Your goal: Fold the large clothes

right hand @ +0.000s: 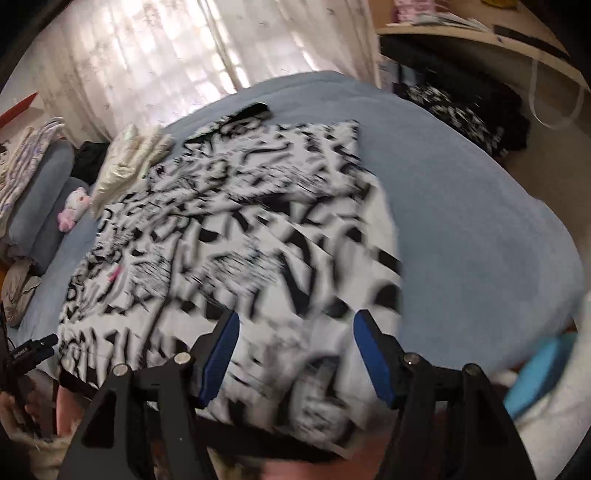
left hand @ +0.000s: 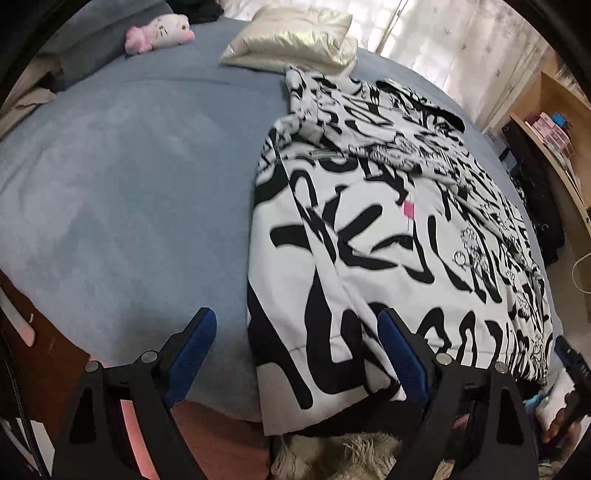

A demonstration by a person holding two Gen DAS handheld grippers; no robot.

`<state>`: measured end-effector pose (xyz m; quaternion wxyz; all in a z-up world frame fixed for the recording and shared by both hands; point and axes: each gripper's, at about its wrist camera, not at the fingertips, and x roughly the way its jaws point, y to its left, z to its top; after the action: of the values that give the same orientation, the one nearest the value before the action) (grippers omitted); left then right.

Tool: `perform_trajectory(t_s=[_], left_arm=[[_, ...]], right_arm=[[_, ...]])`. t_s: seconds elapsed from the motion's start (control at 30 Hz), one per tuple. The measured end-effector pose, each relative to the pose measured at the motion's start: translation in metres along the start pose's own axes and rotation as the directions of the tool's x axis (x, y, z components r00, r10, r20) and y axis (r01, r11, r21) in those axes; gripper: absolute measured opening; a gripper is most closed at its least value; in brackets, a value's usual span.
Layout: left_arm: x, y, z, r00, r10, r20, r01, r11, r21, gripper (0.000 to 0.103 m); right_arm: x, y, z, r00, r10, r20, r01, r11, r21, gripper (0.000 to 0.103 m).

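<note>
A large black-and-white patterned garment [left hand: 388, 229] lies spread flat on the right part of a blue-grey bed [left hand: 129, 184], its hem hanging over the near edge. My left gripper [left hand: 295, 314] hovers open above the garment's near left corner; its right finger [left hand: 402, 354] is over the cloth and its left finger [left hand: 192, 350] over bare cover. The right wrist view is motion-blurred. There the garment [right hand: 240, 221] fills the middle, and my right gripper [right hand: 295, 314] stands open above its near edge. Neither gripper has cloth pinched between its pads.
A cream padded pillow [left hand: 295, 40] and a pink-and-white plush toy [left hand: 162, 31] lie at the bed's far end. A wooden desk [left hand: 554, 122] with dark clothes [right hand: 461, 110] beneath stands right of the bed. A shaggy rug [left hand: 351, 454] is at the foot.
</note>
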<state>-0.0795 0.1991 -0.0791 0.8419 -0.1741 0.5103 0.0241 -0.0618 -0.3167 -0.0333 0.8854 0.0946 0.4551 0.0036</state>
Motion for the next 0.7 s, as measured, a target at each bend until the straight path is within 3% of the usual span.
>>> perform_trajectory(t_s=[0.23,0.33,0.5,0.6,0.7], left_arm=[[0.015,-0.001,-0.002,1.0,-0.017,-0.007,0.017,1.0,0.019,0.09],[0.017,0.002,-0.002,1.0,-0.03,-0.003,0.03,0.999,0.016,0.092],[0.016,0.003,-0.003,0.999,-0.044,0.009,0.044,0.999,0.006,0.092],[0.015,0.006,-0.003,0.999,-0.05,0.01,0.05,0.999,0.0,0.092],[0.014,0.008,-0.005,0.998,-0.058,0.014,0.058,0.998,0.0,0.092]], right_arm=[[0.006,-0.041,-0.038,0.996,0.054,-0.07,-0.045,0.991,0.125,0.064],[0.01,-0.05,-0.045,0.991,0.118,-0.058,-0.106,0.979,0.177,0.064],[0.016,-0.041,-0.046,0.972,0.228,-0.064,-0.215,0.963,0.165,0.058],[0.022,-0.033,-0.046,0.972,0.225,-0.069,-0.215,0.969,0.124,0.058],[0.029,-0.041,-0.048,0.96,0.273,-0.062,-0.259,0.951,0.17,0.058]])
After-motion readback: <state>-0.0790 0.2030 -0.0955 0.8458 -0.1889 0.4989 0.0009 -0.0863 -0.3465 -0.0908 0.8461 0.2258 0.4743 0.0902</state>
